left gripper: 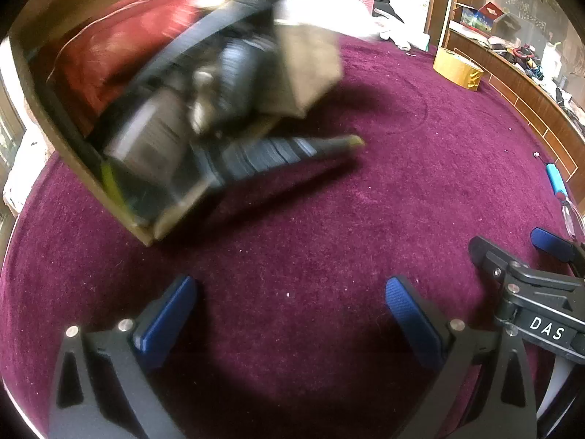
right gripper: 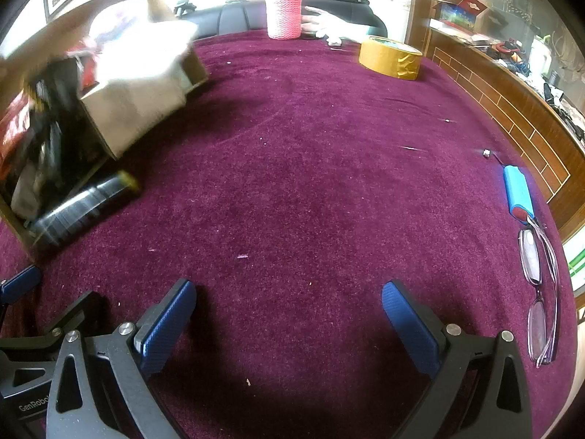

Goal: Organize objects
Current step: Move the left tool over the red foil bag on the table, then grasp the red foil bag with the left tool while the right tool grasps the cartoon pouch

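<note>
A cardboard box (left gripper: 69, 146) lies tipped over and blurred on the maroon cloth, at the upper left in the left wrist view. Inside it show a red bag (left gripper: 109, 44) and several dark items. A black ribbed object (left gripper: 270, 153) pokes out of its mouth onto the cloth. My left gripper (left gripper: 292, 305) is open above bare cloth in front of the box, with nothing between its blue pads. In the right wrist view the box (right gripper: 135, 109) is at the left, with the black object (right gripper: 84, 205) below it. My right gripper (right gripper: 289, 309) is open and empty.
A yellow tape roll (right gripper: 389, 56) and a pink knitted bottle (right gripper: 284, 11) stand at the far side. A blue pack (right gripper: 517, 194) and glasses (right gripper: 541, 292) lie by the right edge. A wooden ledge (right gripper: 512, 109) with clutter runs along the right. The right gripper's tip (left gripper: 512, 263) is beside my left one.
</note>
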`<state>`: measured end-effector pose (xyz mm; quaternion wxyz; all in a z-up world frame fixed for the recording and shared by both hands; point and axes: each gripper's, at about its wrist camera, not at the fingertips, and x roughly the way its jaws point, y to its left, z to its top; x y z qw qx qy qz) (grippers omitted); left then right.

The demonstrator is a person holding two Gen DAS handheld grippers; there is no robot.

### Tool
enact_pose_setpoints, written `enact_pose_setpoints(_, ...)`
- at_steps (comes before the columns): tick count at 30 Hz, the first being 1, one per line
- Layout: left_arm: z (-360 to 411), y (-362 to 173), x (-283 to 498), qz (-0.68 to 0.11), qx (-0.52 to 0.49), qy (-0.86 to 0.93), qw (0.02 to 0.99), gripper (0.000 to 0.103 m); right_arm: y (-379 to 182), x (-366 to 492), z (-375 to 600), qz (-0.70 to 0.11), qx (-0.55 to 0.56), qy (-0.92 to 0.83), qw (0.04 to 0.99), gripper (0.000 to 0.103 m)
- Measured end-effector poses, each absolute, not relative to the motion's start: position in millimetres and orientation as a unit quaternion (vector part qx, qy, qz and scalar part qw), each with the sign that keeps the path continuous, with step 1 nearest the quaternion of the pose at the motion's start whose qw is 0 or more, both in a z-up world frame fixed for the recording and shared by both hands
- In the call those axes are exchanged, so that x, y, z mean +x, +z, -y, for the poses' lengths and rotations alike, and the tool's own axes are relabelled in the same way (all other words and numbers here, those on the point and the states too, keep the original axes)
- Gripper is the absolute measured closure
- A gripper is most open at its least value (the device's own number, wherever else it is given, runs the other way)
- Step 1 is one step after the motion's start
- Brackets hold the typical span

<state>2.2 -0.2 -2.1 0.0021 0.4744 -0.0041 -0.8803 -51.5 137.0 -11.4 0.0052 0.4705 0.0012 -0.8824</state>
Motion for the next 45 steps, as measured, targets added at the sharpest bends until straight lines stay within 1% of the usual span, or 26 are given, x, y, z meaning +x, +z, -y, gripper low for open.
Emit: enact_pose_setpoints(45, 0.3, -4.7, 1.3, 0.004, 0.474, -0.880, 0.002, 0.000, -11.6, -51.7, -136.5, -0.001, 0.471, -0.882, 0.005, 0.000)
